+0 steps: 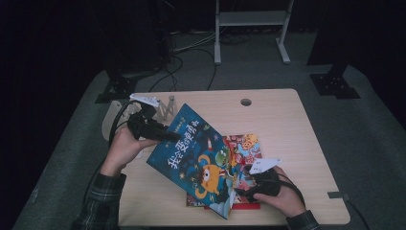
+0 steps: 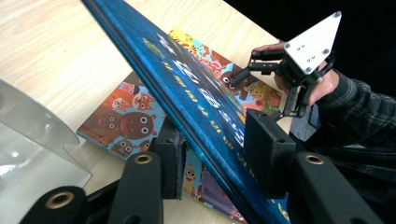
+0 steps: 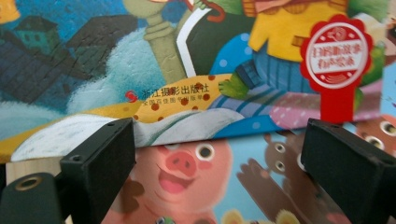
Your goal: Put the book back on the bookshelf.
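The blue picture book (image 1: 196, 160) is tilted up off the tabletop (image 1: 282, 120), its upper-left edge raised and its lower corner down near the front edge, over a second, red-edged picture book (image 1: 245, 149) that lies flat with cartoon animals on its cover. The left gripper (image 1: 160, 132) is clamped on the blue book's raised edge; in the left gripper view the cover runs edge-on between the two black pads (image 2: 268, 149), which press it from both sides. The right gripper (image 1: 244, 184) sits low at the front right, its jaws parted either side of the blue book's lower edge with nothing pinched between them; in the right gripper view that edge hangs just above the flat book's pig and bear pictures (image 3: 187, 168).

The tabletop is pale wood with a round cable hole (image 1: 246, 102) near its far edge. A clear plastic stand (image 2: 32, 140) sits at its left side. Beyond lies grey carpet (image 1: 364, 129), with cables (image 1: 177, 67) and a white frame's legs (image 1: 251, 33) in a dark room.
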A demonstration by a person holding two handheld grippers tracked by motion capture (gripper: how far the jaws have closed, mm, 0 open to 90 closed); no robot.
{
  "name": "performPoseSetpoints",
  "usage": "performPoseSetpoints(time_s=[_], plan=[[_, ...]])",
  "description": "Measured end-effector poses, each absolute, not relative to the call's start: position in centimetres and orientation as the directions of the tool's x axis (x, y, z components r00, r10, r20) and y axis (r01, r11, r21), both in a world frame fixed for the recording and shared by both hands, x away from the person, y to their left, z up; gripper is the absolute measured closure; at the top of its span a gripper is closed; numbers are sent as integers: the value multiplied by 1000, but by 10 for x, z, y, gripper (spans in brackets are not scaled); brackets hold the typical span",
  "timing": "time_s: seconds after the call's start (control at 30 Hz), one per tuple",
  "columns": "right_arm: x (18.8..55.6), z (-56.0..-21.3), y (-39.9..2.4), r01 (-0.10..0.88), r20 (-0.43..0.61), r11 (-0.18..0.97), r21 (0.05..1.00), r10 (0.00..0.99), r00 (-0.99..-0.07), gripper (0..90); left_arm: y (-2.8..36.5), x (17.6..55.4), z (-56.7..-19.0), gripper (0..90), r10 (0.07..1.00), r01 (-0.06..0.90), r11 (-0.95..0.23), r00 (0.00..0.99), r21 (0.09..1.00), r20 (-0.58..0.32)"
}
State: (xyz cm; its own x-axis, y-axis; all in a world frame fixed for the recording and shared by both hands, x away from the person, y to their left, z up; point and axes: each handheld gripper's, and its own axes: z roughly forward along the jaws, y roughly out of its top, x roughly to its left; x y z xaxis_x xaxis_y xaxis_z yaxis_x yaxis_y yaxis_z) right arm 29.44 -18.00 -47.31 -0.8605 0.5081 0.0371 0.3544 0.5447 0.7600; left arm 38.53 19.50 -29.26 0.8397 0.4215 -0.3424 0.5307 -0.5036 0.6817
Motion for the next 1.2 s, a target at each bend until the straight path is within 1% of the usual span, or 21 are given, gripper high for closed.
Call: performPoseSetpoints(time_s=[0.13, 0.2, 0.23, 0.37, 0.67, 0.83, 0.87, 0.93, 1.1, 1.2], plan=[[295, -473, -176, 353, 40, 545, 760, 503, -863, 98, 192, 396, -287, 638, 413, 547, -506, 833, 667, -369], [296, -472, -178, 359, 48, 530, 768, 512, -858, 160, 191, 400, -283, 657, 406, 546, -508, 834, 666, -374], [296, -472, -179, 360, 42, 527, 770, 521, -852, 164, 191, 402, -282, 665, 403, 548, -507, 833, 666, -378], [299, -473, -185, 382, 61, 503, 776, 542, -838, 165, 190, 408, -270, 701, 398, 545, -507, 835, 667, -380], [303, -474, -189, 391, 37, 491, 778, 586, -810, 165, 180, 417, -244, 743, 427, 550, -549, 832, 630, -355], [304, -474, -190, 389, 32, 491, 780, 589, -808, 164, 170, 417, -229, 767, 432, 533, -585, 843, 611, -322], [303, -474, -190, 389, 31, 491, 780, 590, -807, 164, 163, 415, -220, 770, 437, 518, -619, 852, 590, -289], [303, -474, -190, 389, 31, 491, 779, 590, -807, 163, 159, 414, -215, 780, 439, 517, -627, 852, 582, -285], [303, -474, -190, 387, 28, 493, 779, 589, -807, 157, 148, 407, -200, 818, 411, 480, -668, 875, 569, -256], [303, -474, -191, 388, 28, 493, 779, 590, -807, 157, 141, 401, -193, 824, 413, 456, -697, 886, 554, -210]])
